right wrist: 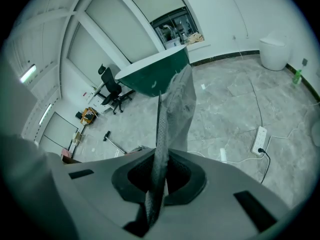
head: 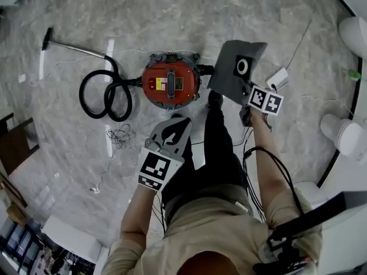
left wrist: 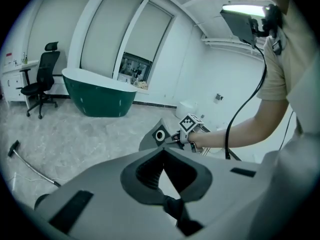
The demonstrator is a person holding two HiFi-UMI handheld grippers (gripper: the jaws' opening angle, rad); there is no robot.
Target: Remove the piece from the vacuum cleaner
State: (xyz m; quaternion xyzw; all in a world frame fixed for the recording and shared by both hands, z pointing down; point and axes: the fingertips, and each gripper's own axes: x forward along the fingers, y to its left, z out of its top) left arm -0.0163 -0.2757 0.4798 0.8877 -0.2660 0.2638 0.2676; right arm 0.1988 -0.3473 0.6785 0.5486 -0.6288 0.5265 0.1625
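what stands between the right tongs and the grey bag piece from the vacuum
Nothing visible: the right tongs are shut on the flat grey fabric dust bag, held up beside the round red vacuum cleaner.

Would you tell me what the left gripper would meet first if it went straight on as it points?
Probably the grey bag that the right gripper holds, straight beyond the left gripper; depth is unclear.

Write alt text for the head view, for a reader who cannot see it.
From above, a person's right gripper holds a grey dust bag with a round collar over a marble floor, beside a red vacuum cleaner with a coiled black hose. The left gripper is shut and empty.
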